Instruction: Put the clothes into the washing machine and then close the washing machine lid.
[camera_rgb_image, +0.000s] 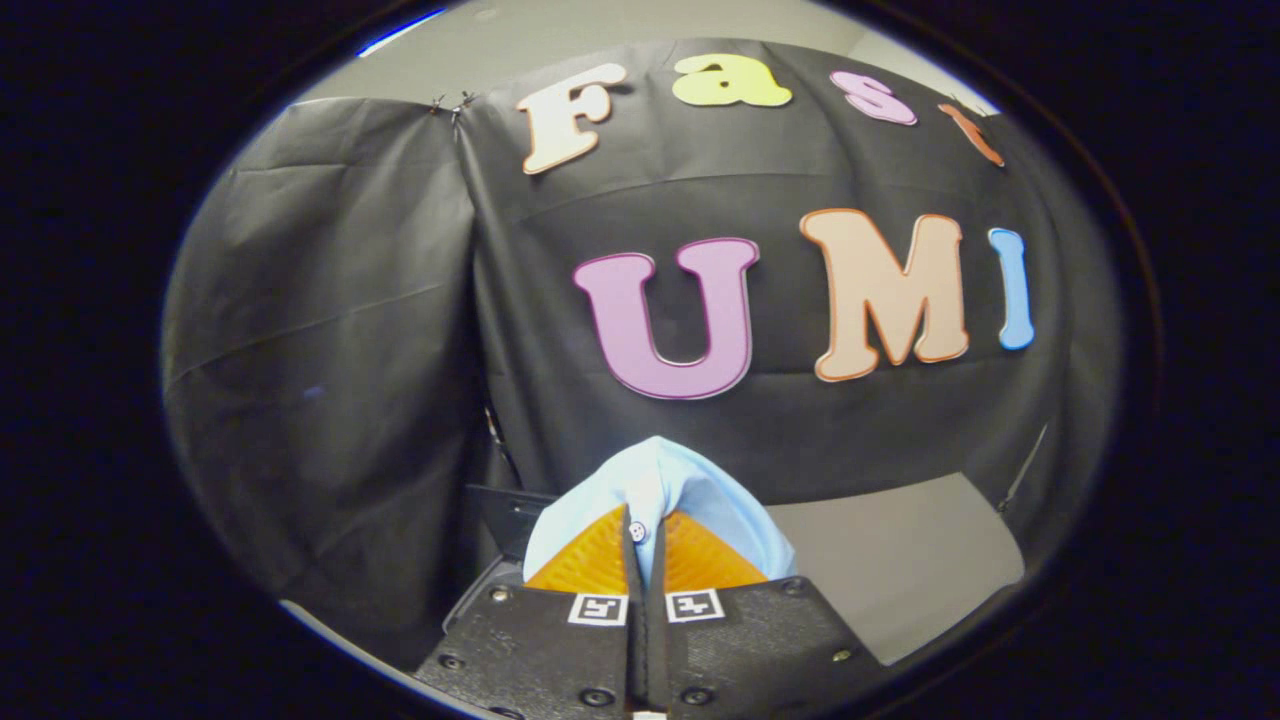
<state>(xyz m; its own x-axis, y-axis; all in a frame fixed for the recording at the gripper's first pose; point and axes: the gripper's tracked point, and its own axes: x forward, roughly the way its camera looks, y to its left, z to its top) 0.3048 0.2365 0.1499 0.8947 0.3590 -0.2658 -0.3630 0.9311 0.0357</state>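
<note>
Left of the gripper (645, 545), a dark box edge (505, 515), maybe the washing machine. Between the fingers, pinched tight: a light blue shirt (660, 480) with a button. Lifted up, not dropped inside yet. Lid closing left too.

The gripper view rode on the gripper (645, 545) and looked forward along its two fingers, which were pressed together on a light blue garment (660, 485) bunched right at the tips, very close to the lens. Beyond the garment it faced the booth's black cloth wall (330, 300) head-on, tilted a little upward, with grey table surface (900, 560) low beside the garment.
</note>
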